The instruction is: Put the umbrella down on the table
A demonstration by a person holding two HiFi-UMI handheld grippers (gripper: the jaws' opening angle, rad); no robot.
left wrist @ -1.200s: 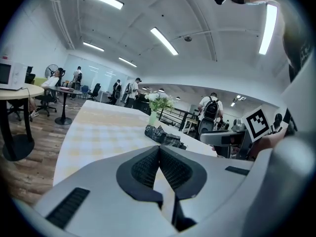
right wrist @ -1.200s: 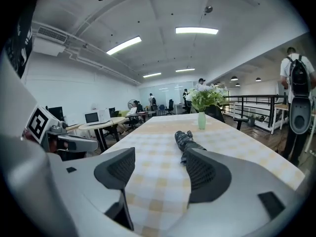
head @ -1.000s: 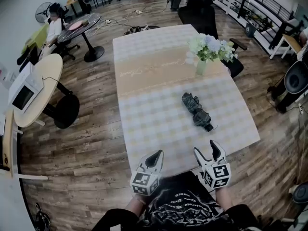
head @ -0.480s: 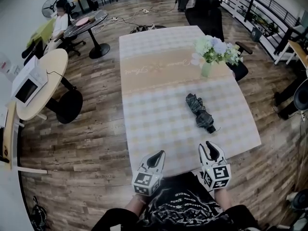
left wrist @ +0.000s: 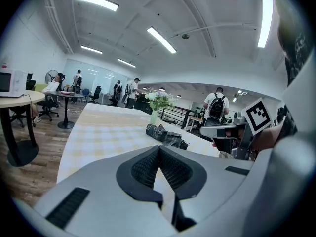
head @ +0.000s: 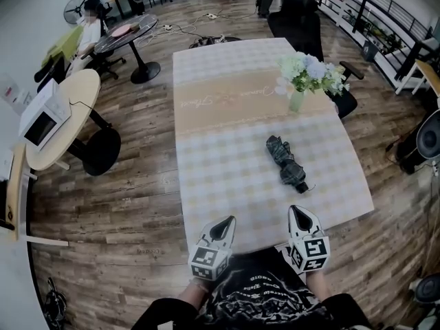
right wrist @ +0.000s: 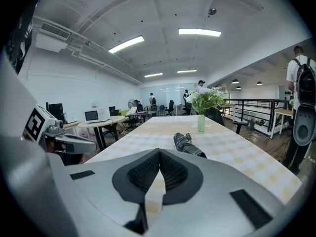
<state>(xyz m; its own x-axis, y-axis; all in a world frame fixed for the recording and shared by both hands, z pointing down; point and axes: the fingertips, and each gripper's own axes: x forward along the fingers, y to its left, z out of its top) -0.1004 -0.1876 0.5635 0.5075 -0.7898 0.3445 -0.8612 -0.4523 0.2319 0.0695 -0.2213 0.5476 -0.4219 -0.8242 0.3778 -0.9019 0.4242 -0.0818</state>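
The umbrella [head: 285, 162] is lying folded on the table [head: 213, 163], looking light and floppy, so its hard handle end is probably best for grabbing, while the left gripper [head: 222, 225] is sitting shut and empty and the right gripper [head: 302, 217], just done closing, is shut on nothing.

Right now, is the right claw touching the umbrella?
Apart. Head view shows bare tablecloth between the right claw and the umbrella; its jaws just closed, empty.
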